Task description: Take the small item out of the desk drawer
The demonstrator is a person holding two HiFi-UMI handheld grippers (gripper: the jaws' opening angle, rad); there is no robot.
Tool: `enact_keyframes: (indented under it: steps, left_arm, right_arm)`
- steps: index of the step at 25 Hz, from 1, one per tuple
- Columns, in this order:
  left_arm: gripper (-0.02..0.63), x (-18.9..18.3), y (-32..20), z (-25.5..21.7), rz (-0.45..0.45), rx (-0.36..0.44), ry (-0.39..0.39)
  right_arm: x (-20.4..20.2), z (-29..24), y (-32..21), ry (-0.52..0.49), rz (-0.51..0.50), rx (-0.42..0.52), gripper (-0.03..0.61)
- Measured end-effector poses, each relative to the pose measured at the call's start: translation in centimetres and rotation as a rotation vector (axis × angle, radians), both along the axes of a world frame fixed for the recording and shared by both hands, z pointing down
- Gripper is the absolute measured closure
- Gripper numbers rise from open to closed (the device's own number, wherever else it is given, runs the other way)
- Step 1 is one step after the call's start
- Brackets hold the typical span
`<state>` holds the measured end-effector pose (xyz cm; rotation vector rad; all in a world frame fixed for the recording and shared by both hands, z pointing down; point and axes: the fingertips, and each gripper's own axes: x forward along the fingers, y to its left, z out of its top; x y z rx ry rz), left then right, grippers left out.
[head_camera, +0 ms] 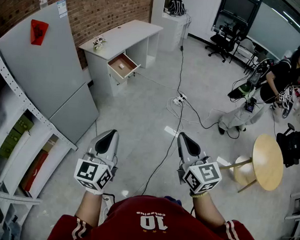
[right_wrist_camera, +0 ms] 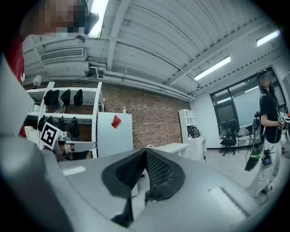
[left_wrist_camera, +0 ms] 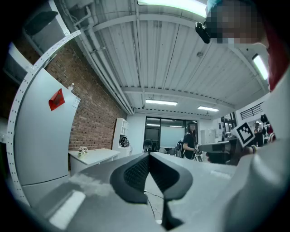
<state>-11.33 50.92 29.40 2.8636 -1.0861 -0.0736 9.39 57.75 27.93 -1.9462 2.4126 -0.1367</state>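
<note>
**Both hand-held grippers closed and empty, well apart from the open drawer**

The left hand-held gripper point(head_camera: 111, 133) point(left_wrist_camera: 148, 155) and the right hand-held gripper point(head_camera: 182, 135) point(right_wrist_camera: 145, 150) are held level, side by side over the grey floor point(head_camera: 140, 116), each with its jaws brought together at the tips and nothing between them. The white tabletop point(head_camera: 126, 33) is seen at the far side of the room against the brick wall, with a small bunch of flowers point(head_camera: 98, 42) on its left end. The drawer point(head_camera: 123, 66) under it is pulled open; a small item point(head_camera: 121, 66) is seen as a pale spot on its brown bottom, too small to be identified. Cables point(head_camera: 180, 99) are laid across the floor between the hand-held grippers and the tabletop.
</note>
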Motion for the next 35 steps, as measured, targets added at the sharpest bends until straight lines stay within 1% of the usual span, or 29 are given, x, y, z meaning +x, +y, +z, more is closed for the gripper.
enact_keyframes:
  steps: [8, 19, 25, 30, 35]
  left_arm:
    - [0.611, -2.4, -0.6, 0.7, 0.009, -0.008, 0.004]
    - [0.611, -4.6, -1.0, 0.5, 0.018, -0.003, 0.013]
    - [0.611, -4.9, -1.0, 0.9, 0.024, -0.006, 0.012]
    - [0.611, -4.4, -1.1, 1.3, 0.033, -0.019, 0.017]
    - [0.611, -4.0, -2.3, 1.8, 0.034, -0.033, 0.015]
  right_arm:
    - [-2.6, 0.3, -0.4, 0.002, 0.005, 0.003, 0.577]
    - [-4.9, 0.4, -0.6, 0.016, 0.018, 0.008, 0.577]
    - [-5.4, 0.7, -0.6, 0.024, 0.023, 0.006, 0.577]
    - [-5.1, 0.8, -0.4, 0.021, 0.028, 0.009, 0.576]
    - [-4.9, 1.3, -1.9, 0.006, 0.018, -0.007, 0.575]
